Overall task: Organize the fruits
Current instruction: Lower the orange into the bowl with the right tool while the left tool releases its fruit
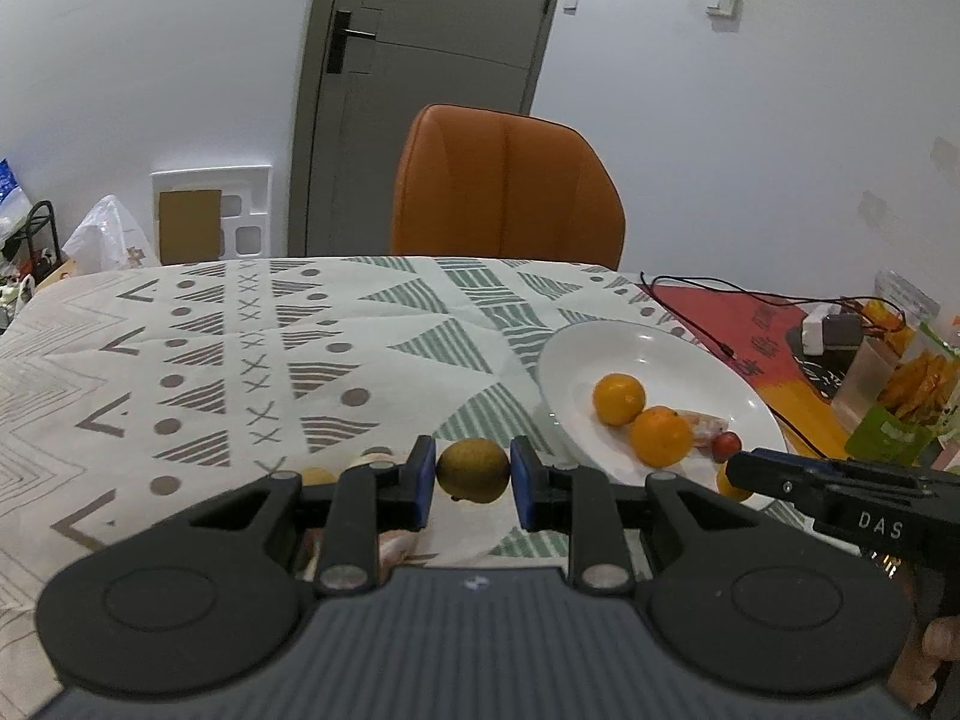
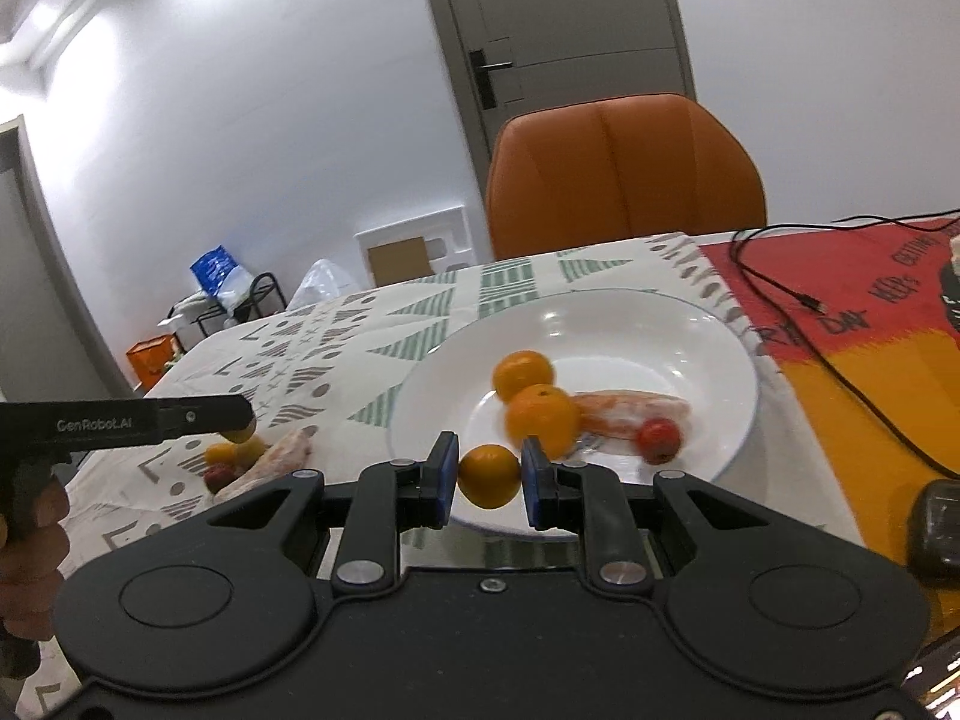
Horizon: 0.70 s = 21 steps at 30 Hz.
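R gripper point(image 2: 485, 483) clamped on small orange point(image 2: 489, 476) | over near rim of plate point(image 2: 708, 354) | L gripper point(image 1: 472, 476) clamped on greenish fruit point(image 1: 473, 470), plate to its right | I'd drop R first, it's closer.

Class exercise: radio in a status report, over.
Left gripper shut on greenish fruit. Right gripper shut on small orange over plate rim. Nothing in the way.
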{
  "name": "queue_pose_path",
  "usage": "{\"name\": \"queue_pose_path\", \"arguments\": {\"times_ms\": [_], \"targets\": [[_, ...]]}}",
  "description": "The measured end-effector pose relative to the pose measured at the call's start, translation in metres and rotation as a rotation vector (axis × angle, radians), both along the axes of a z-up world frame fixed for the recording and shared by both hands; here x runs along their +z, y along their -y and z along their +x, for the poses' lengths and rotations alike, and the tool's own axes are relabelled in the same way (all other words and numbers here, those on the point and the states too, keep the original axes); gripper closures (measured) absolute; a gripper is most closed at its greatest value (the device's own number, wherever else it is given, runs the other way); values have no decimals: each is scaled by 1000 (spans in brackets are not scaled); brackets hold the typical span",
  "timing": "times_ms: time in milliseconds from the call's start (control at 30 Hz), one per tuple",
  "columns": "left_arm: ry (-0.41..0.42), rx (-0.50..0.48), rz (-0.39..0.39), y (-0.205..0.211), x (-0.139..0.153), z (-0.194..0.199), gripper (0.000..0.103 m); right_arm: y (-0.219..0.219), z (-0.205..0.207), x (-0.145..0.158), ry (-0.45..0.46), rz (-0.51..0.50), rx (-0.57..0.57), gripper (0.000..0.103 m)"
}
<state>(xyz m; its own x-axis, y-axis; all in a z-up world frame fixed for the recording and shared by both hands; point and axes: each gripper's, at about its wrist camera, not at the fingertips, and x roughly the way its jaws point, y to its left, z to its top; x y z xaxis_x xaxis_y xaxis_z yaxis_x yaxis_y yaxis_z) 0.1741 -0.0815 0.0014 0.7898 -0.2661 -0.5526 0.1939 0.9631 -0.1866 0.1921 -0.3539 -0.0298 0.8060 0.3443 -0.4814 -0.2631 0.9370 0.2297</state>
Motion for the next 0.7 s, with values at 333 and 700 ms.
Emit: {"name": "queue_pose_path", "arguments": {"times_ms": [333, 700], "targets": [[4, -36, 16, 23, 2, 5, 78, 23, -1, -1, 12, 9, -74, 66], [3, -111, 37, 56, -1, 15, 78, 37, -15, -6, 1, 16, -100, 61]]}}
